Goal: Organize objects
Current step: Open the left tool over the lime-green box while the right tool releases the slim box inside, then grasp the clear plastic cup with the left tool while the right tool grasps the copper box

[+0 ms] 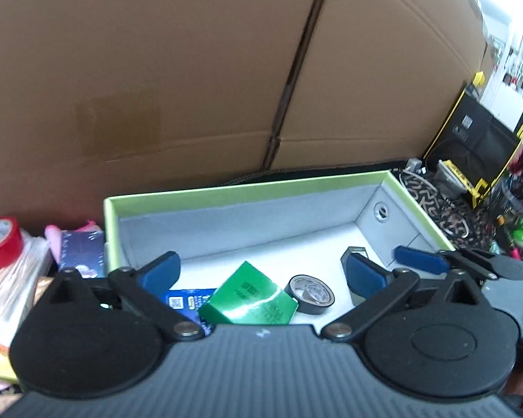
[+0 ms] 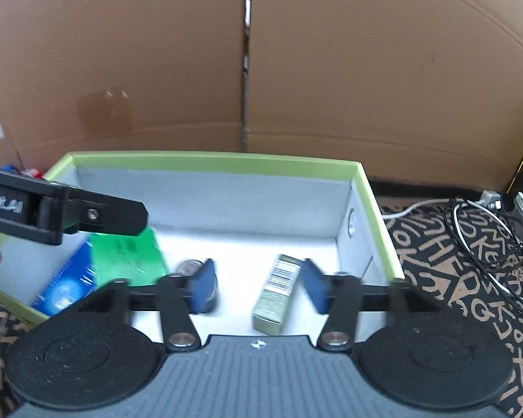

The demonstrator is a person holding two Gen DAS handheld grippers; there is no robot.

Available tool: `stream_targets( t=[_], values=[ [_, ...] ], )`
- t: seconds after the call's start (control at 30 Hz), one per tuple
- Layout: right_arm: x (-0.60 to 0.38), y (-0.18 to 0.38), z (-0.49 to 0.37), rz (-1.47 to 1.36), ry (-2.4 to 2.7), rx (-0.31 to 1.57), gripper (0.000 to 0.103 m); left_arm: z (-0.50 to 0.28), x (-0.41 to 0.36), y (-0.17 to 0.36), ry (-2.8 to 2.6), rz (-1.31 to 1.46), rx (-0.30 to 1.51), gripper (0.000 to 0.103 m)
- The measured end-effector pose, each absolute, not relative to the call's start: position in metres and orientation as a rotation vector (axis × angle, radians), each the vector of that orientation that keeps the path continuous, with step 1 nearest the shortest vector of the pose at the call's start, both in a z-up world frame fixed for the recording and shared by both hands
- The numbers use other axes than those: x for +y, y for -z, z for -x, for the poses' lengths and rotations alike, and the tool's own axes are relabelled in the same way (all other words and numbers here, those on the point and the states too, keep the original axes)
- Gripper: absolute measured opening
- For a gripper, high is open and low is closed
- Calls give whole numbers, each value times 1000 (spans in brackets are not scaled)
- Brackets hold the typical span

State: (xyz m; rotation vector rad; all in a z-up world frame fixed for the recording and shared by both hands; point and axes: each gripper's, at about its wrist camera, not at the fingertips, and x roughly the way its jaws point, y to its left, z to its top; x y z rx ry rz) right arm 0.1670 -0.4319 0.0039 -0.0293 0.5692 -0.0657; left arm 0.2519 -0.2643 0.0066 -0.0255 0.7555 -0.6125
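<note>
The green-rimmed box [image 1: 247,188] sits in front of a big cardboard carton [image 1: 191,69], and it already holds four things: a green packet [image 1: 249,296] lying partly over a blue packet [image 1: 188,301] toward the left, a roll of black tape [image 1: 310,294] near the middle, and a small olive carton [image 2: 279,296] toward the right wall. Both grippers are above the box with nothing between their fingers. The left gripper [image 1: 265,271] has its jaws spread wide over the packets and tape; the right gripper [image 2: 258,285] also stands open, its pads on either side of the olive carton without touching it, as far as I can tell.

I judge the sorting well along but not finished: a red tape roll [image 1: 1,242], a stack of pale sheets [image 1: 14,278] and a dark booklet [image 1: 82,250] lie outside the box on the left.

The right view is blurred, so the labels cannot be read. The box's near wall is hidden behind the gripper bodies, and the cables [image 2: 484,244] on the patterned mat [image 2: 453,278] are cut off at the edge.
</note>
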Motion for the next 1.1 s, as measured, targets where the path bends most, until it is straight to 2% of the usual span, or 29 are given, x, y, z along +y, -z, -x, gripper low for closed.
stream_targets(
  t=[0.03, 0.2, 0.33, 0.43, 0.57, 0.8, 0.97, 1.1],
  values=[
    [-429, -9, -160, 47, 77, 534, 75, -248, -260, -10, 614, 36, 747, 103],
    [-416, -29, -118, 54, 59, 392, 79, -211, -225, -31, 626, 54, 658, 103],
    [-397, -34, -85, 15, 11, 287, 87, -168, -184, -39, 631, 41, 582, 103],
    [-372, -27, -71, 7, -39, 257, 88, -136, -152, -36, 596, 29, 534, 103],
    [-335, -11, -64, 36, -91, 269, 88, -104, -102, -22, 515, 15, 510, 103],
    [-263, 17, -71, 157, -223, 327, 88, -85, 1, 14, 303, 127, 603, 103],
    [-208, 31, -81, 242, -334, 365, 87, -84, 39, 31, 218, 170, 641, 103],
    [-183, 34, -102, 273, -391, 365, 87, -81, 51, 24, 242, 155, 615, 103]
  ],
)
